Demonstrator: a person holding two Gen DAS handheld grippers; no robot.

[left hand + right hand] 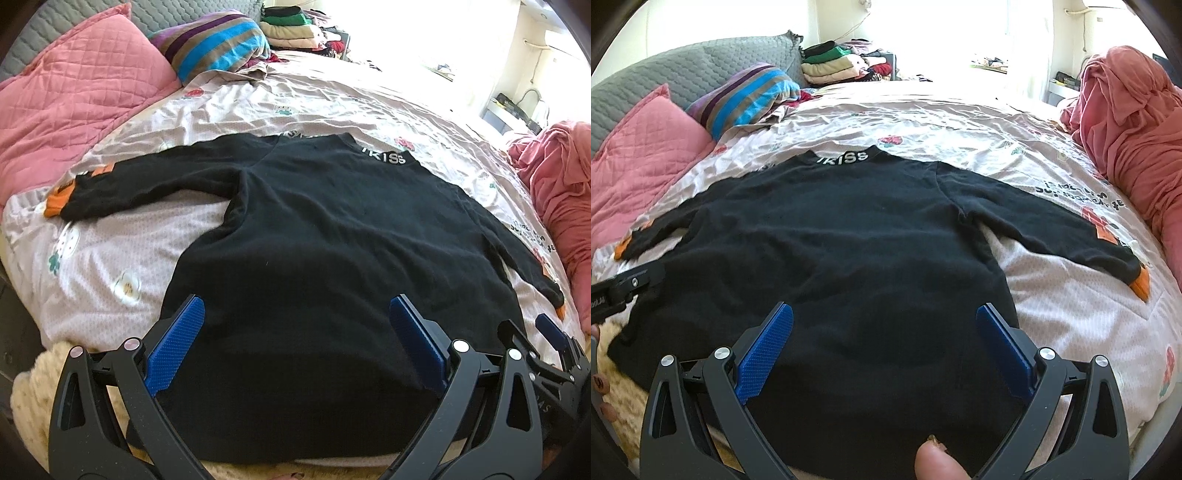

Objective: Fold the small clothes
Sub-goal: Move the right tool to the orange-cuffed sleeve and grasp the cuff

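Left wrist view, my left tool [295,317]: blue fingers [177,347] spread wide, gripping nothing, over the near hem of the sweater [325,251].
Left wrist view, sweater: black, lying flat on the bed [155,236], collar away from me, both sleeves spread out.
Left wrist view, only here: the left sleeve's orange cuff [55,203] full length near the pink pillow [74,92]; my right tool [550,332] at the right edge, its opening not clear from this side.
Right wrist view, my right tool [884,317]: jaws wide apart, empty, over the hem.
Right wrist view, only here: the right sleeve [1052,225] to its orange cuff; a pink heap [1134,122] beside it; my thumb [936,461] at the bottom edge.
Both views: folded clothes [834,66] stacked beyond the striped pillow [750,96].
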